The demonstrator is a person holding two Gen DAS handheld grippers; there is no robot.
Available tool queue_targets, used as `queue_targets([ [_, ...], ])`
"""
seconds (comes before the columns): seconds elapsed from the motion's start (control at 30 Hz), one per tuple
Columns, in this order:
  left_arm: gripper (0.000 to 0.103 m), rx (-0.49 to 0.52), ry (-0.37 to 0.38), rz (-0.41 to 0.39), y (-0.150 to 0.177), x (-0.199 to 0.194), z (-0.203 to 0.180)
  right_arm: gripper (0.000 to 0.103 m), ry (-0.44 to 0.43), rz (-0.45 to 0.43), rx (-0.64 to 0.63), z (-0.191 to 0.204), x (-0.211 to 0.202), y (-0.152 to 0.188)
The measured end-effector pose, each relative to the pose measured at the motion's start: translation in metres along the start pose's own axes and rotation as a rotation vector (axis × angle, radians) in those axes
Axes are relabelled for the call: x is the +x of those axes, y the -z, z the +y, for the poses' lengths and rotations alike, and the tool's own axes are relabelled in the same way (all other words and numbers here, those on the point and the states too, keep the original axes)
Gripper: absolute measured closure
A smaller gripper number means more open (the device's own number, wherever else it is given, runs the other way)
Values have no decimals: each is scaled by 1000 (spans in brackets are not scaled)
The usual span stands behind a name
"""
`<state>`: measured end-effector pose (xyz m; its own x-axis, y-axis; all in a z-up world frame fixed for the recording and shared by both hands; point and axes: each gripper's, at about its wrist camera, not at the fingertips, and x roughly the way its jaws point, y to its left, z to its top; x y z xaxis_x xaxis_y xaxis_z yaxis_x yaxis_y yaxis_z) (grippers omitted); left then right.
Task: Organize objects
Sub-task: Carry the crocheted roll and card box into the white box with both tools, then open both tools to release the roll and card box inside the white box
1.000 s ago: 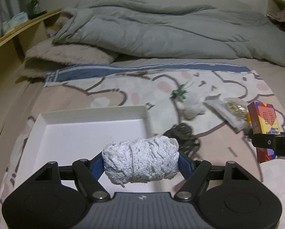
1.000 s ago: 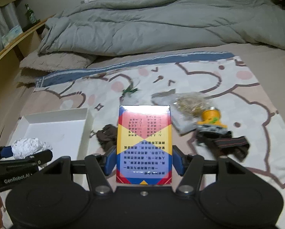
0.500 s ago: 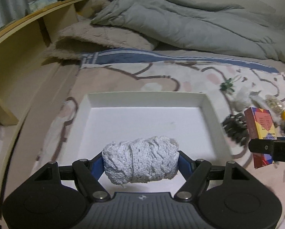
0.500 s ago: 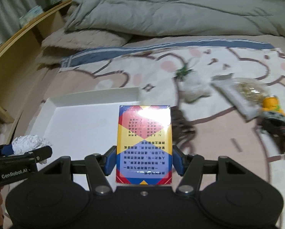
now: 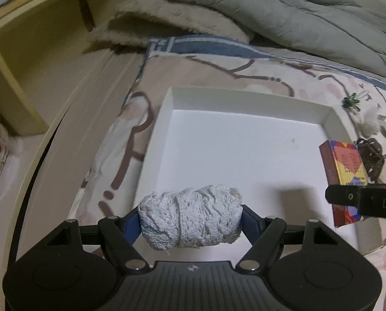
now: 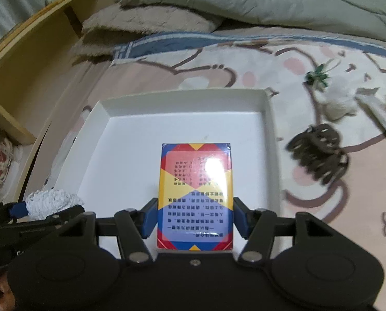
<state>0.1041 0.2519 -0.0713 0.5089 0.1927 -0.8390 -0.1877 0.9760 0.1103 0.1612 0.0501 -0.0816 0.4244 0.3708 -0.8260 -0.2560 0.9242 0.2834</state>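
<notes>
1. You work over a bed: cartoon-print sheet [image 6: 193,62], grey duvet [image 6: 270,0], wooden shelf [image 5: 37,46] left.
2. White tray [image 5: 244,98] on the sheet, floor bare.
3. Your left gripper [image 5: 190,220] clamps a white lace roll [image 5: 190,217] above the tray, long axis crosswise.
4. Your right gripper [image 6: 195,217] clamps a colourful box [image 6: 195,194], long axis pointing forward, over the tray.

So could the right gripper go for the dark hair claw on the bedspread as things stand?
Probably not yet. The right gripper is shut on the colourful box over the white tray, so its jaws are occupied. The hair claw lies uncovered beside the tray; it would be reachable after the box is released.
</notes>
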Motion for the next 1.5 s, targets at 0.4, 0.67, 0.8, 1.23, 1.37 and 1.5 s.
queue_targets([
  [0.4, 24, -30, -14, 51, 10, 14, 20, 43, -46, 77, -5, 33, 30, 13],
  [0.67, 13, -46, -54, 28, 9, -1, 23, 43, -43, 90, 16, 32, 35, 15],
  [0.8, 11, -53, -69, 8, 7, -7, 25, 43, -52, 114, 31, 32, 42, 17],
  [1.23, 11, -106, -105, 0, 4, -11, 36, 32, -117, 85, 27, 54, 49, 18],
  [1.37, 11, -103, -106, 6, 4, -9, 34, 31, -114, 72, 33, 46, 40, 14],
  [1.5, 11, -96, -109, 12, 4, -6, 32, 35, -105, 70, 59, 32, 34, 10],
])
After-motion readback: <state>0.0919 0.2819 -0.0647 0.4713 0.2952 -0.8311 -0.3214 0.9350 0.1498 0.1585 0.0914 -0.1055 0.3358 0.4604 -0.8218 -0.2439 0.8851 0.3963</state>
